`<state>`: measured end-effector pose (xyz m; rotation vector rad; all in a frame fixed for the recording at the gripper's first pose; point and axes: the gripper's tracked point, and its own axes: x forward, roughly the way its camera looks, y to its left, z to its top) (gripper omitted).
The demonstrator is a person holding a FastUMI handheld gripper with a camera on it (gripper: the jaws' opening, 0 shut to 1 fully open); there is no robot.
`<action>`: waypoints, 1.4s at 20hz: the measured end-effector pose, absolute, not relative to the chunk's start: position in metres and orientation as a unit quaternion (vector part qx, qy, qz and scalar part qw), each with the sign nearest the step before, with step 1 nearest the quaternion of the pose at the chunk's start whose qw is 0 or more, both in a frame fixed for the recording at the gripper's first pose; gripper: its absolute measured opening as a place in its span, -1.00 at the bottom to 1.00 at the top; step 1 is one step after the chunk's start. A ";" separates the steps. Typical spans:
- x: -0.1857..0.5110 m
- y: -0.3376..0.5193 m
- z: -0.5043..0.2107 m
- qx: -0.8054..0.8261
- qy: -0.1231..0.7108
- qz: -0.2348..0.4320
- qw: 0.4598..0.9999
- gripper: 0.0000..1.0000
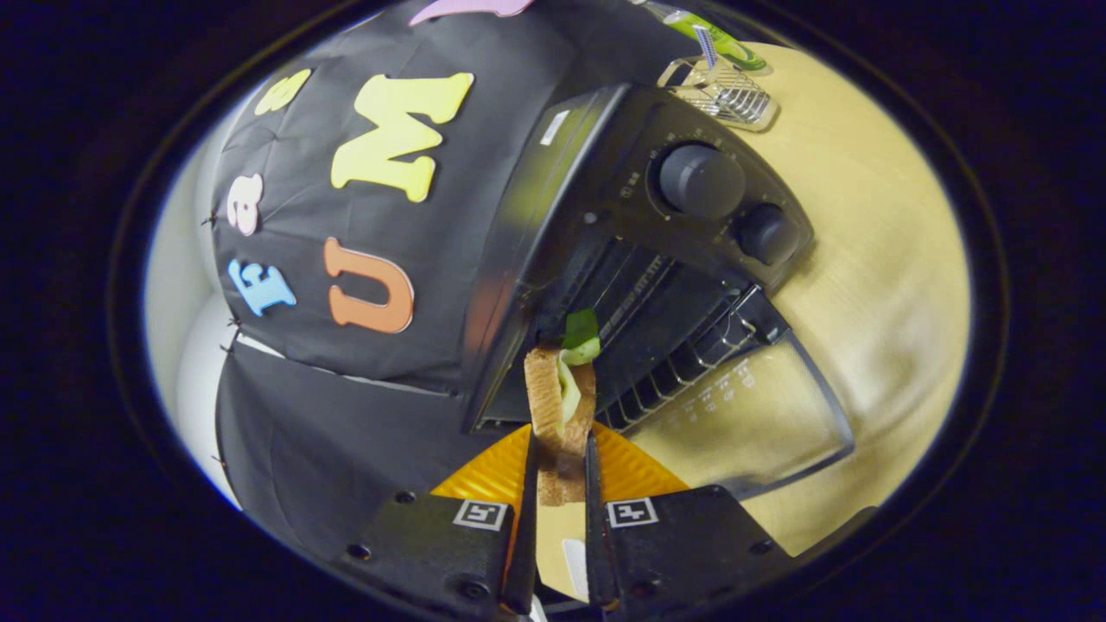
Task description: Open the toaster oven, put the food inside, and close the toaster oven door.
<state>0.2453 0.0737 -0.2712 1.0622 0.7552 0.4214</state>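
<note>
I have the claw [560,471] clamped on the sandwich [562,406] — both fingers press its bread, lettuce poking out ahead. Just beyond it the toaster oven [657,259] stands open, glass door [760,423] dropped flat onto the surface [873,259] — an orange plate [492,475] sits below the fingers.

A black metal toaster oven [657,259] stands on a light wooden table [873,285], appearing tilted in the gripper view. Its clear glass door [760,423] is folded fully open and lies flat toward the table. A wire rack [683,363] shows inside the dark cavity. Two round black knobs, a larger one [702,180] and a smaller one [764,233], sit on its control panel. A toasted-bread sandwich with green lettuce [562,406] is held on edge between the two fingers of the tongs [560,471], which press on both its sides, just in front of the oven's opening.
</note>
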 end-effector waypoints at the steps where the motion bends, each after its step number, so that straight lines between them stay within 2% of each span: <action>1: 0.259 0.074 -0.271 0.516 0.327 0.187 0.770 -0.43; 6: 0.309 0.078 -0.280 0.579 0.263 0.139 0.759 -0.43; 8: 0.323 0.079 -0.276 0.623 0.231 0.122 0.738 -0.43; 12: 0.333 0.090 -0.283 0.615 0.221 0.108 0.749 -0.42; 20: 0.320 0.102 -0.298 0.558 0.275 0.088 0.778 0.07; 23: 0.311 0.104 -0.297 0.562 0.288 0.074 0.771 0.31; 28: 0.289 0.113 -0.308 0.493 0.358 0.056 0.791 0.47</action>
